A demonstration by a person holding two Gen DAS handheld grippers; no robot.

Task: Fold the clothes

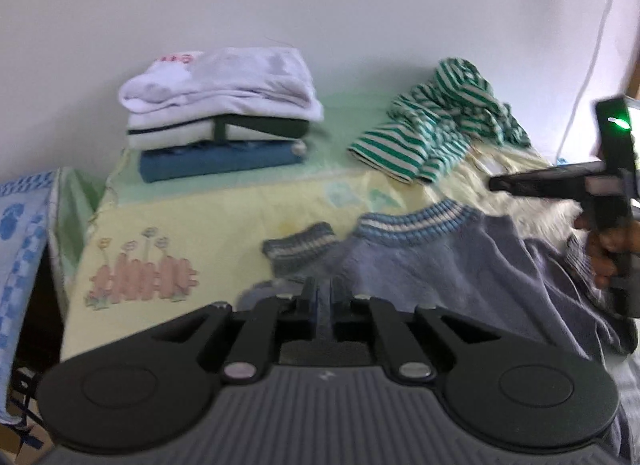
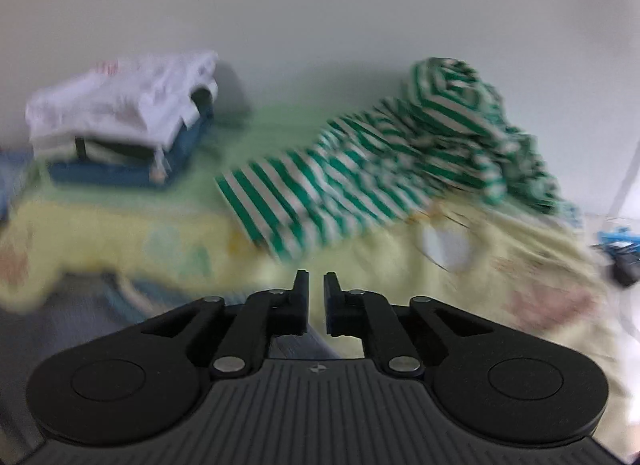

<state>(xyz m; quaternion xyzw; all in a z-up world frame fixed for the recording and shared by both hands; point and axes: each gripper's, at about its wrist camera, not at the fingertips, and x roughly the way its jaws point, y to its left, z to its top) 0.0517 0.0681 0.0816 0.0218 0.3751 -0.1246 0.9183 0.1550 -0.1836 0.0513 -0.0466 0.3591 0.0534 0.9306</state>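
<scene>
A slate-blue knitted sweater with a striped collar lies on the yellow sheet, one cuff out to its left. My left gripper is shut on a fold of that sweater at its near edge, and blue cloth shows between the fingers. My right gripper, held by a hand, hovers past the sweater's collar on the right. In the blurred right wrist view its jaws are nearly together with nothing between them. A crumpled green-and-white striped garment lies beyond.
A folded stack of white, dark-trimmed and blue clothes sits at the back left against the wall. A pale yellow garment lies under the striped garment. A blue checked cloth hangs at the left edge. A white cable runs down the wall.
</scene>
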